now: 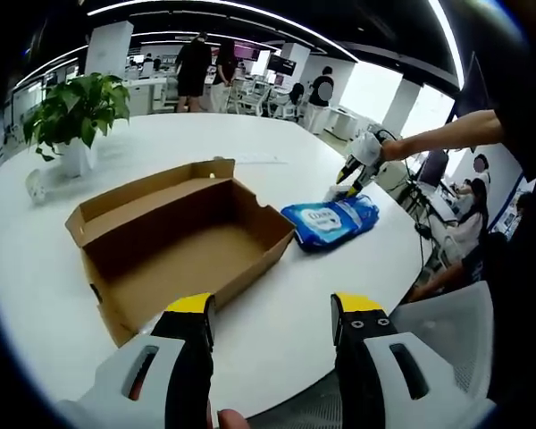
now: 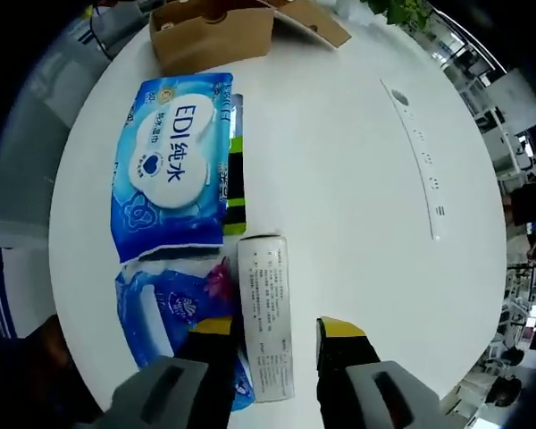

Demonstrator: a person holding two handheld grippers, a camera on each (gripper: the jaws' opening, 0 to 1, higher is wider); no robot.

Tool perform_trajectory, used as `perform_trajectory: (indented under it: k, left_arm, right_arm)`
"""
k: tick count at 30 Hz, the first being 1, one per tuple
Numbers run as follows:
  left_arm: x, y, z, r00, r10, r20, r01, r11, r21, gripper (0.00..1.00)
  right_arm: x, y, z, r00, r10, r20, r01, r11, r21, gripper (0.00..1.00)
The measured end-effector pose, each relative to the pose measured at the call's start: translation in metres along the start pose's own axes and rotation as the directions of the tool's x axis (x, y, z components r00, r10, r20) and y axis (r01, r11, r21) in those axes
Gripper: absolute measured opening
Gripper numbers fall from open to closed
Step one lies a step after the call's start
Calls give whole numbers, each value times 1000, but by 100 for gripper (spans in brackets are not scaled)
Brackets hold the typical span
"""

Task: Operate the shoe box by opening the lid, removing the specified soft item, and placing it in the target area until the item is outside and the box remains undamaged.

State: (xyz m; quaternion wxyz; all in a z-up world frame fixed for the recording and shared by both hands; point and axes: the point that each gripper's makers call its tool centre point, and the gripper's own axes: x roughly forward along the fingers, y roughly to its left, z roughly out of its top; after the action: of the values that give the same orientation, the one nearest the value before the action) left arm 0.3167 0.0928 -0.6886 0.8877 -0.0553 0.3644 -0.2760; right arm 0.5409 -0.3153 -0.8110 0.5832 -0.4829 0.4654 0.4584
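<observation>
In the left gripper view, the left gripper [image 1: 272, 313] hovers over the near edge of the round white table [image 1: 161, 143] with its yellow-tipped jaws spread apart and holding nothing, while the open cardboard shoe box [image 1: 179, 241] sits ahead with its lid folded back and its inside bare. Just beside the box's right end lies the blue wet-wipes pack [image 1: 330, 221], with the right gripper [image 1: 355, 174] above its far side and a potted plant [image 1: 76, 116] at the table's far left. In the right gripper view, the right gripper's [image 2: 277, 332] jaws stand apart, straddling a slim white carton [image 2: 266, 313] without clamping it; the wet-wipes pack [image 2: 180, 170] rests outside the box [image 2: 214, 31], another blue packet [image 2: 174, 308] sits nearer, and a long white strip [image 2: 418, 161] lies well apart.
</observation>
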Motion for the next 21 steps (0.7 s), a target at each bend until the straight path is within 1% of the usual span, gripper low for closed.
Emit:
perform_trajectory:
  k: [3, 7, 10, 11, 14, 18, 19, 20, 21]
  left_arm:
    - [0, -2, 1, 1000, -13, 8, 13, 1000, 4, 54]
    - [-3, -1, 0, 1000, -22, 17, 22, 1000, 11, 53]
    - [-7, 1, -1, 1000, -16, 20, 15, 1000, 21, 53]
    - [-8, 2, 0, 1000, -16, 25, 16, 1000, 19, 53]
    - [-12, 2, 0, 999, -19, 36, 19, 1000, 11, 53]
    - [-18, 0, 0, 999, -26, 45, 25, 1000, 15, 53]
    - [-19, 0, -1, 998, -27, 47, 27, 1000, 16, 53]
    - [-20, 0, -1, 998, -28, 49, 27, 1000, 16, 53]
    - [-21, 0, -1, 998, -29, 52, 29, 999, 15, 53]
  right_arm:
    - [-6, -1, -3, 1000, -11, 5, 11, 999, 30, 32]
    - [-19, 3, -2, 999, -28, 18, 27, 997, 76, 31]
    - [-26, 5, 4, 996, -56, 67, 43, 982, 185, 31]
    - [-30, 7, 6, 994, -65, 85, 43, 971, 235, 31]
    - [-38, 13, 11, 988, -88, 124, 43, 943, 329, 31]
    - [-48, 15, 18, 974, -140, 180, 45, 893, 448, 31]
    - [-53, 15, 21, 965, -167, 200, 47, 867, 496, 31]
    - [-55, 15, 22, 960, -183, 210, 46, 847, 530, 31]
    - [-57, 16, 21, 959, -194, 208, 48, 831, 553, 31]
